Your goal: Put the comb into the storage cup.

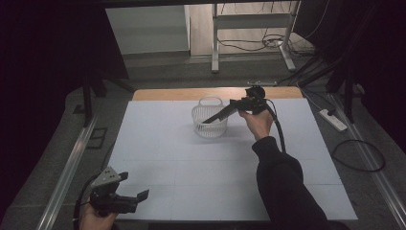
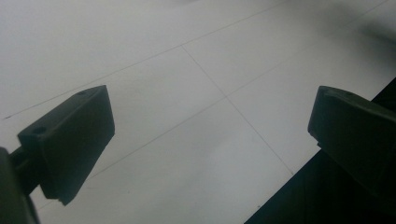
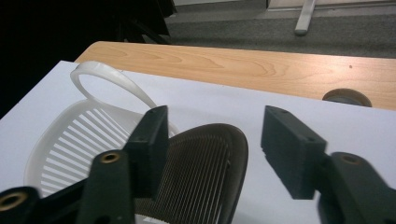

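The bench [image 1: 158,158] is one broad surface, covered by a white sheet marked off in faint squares, with a strip of bare wood [image 3: 243,63] showing along its far edge. On it stands a single basket [image 1: 209,125], near the middle of the far edge: small, round and white, its wall made of thin upright slats with gaps between them, and one thin arched handle [image 3: 109,79] rising over the rim. In the right gripper view the side of the basket nearest the camera looks dark brown and shadowed, while the far side is pale. There are two tongs, one in each hand. The right tongs [image 1: 215,116] reach down from the right side at a slant into the top of the basket; their two black jaws stand apart, one over the basket's inside and the other just outside its rim, and nothing is pressed between them. The left tongs [image 1: 139,197] hover over the near left corner of the bench, well apart from the basket, with jaws spread wide over bare white sheet and holding nothing. One dark sleeve [image 1: 282,187] comes in from the near edge behind the right hand [image 1: 258,122].
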A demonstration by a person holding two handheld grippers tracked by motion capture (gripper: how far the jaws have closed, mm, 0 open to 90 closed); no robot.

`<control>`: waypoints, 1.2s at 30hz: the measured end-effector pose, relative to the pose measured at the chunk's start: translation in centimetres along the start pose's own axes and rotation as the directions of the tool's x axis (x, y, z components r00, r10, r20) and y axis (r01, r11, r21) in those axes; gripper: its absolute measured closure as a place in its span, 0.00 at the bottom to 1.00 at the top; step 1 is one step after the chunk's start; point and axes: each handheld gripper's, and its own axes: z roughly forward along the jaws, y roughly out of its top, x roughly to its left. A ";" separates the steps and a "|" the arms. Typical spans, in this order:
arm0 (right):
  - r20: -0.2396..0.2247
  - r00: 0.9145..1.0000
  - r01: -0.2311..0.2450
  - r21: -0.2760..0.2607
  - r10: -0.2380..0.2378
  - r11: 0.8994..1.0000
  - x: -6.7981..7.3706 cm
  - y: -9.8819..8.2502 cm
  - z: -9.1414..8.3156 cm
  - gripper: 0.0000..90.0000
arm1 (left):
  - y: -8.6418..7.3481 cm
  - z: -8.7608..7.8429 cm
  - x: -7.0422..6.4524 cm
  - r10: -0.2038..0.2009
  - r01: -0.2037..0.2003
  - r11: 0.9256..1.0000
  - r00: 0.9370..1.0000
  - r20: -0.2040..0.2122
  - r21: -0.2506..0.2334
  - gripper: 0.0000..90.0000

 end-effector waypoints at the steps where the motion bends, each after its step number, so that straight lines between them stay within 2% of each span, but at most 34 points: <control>1: 0.000 1.000 0.006 0.006 -0.006 1.000 0.1 0.0 0.0 0.42 | 0.0 0.0 0.0 0.000 0.000 1.000 1.000 0.000 0.000 0.01; 5: -0.006 1.000 0.021 0.025 -0.021 0.999 0.2 0.1 -0.1 0.36 | 0.0 0.0 0.0 -0.002 0.002 1.000 1.000 0.001 0.000 0.01; 11: -0.006 0.997 0.071 0.050 -0.071 0.996 0.5 0.1 -0.3 0.28 | 0.0 0.0 0.0 -0.004 0.004 1.000 1.000 0.001 -0.001 0.01; 19: -0.045 0.994 0.100 0.063 -0.098 0.993 0.9 0.3 -0.8 0.17 | 0.0 0.0 0.1 -0.006 0.006 1.000 1.000 0.002 -0.002 0.01; 21: -0.033 0.993 0.118 0.076 -0.116 0.990 1.0 0.3 -0.9 0.13 | 0.0 0.0 0.1 -0.007 0.007 1.000 1.000 0.002 -0.003 0.01; 22: -0.026 0.992 0.125 0.085 -0.123 0.989 1.0 0.3 -0.9 0.13 | 0.0 0.0 0.1 -0.008 0.008 1.000 1.000 0.002 -0.004 0.01; 25: -0.041 0.990 0.142 0.113 -0.138 0.983 1.1 0.2 -1.1 0.11 | 0.0 0.0 0.1 -0.013 0.013 1.000 1.000 0.006 -0.006 0.01; 30: -0.078 0.988 0.140 0.121 -0.132 0.983 1.2 0.2 -1.6 0.08 | -0.1 -0.1 0.3 -0.021 0.021 1.000 1.000 0.013 -0.013 0.00; 36: -0.090 0.983 0.173 0.129 -0.162 0.976 1.7 0.0 -2.0 0.04 | -0.1 -0.1 0.3 -0.024 0.024 1.000 1.000 0.014 -0.014 0.00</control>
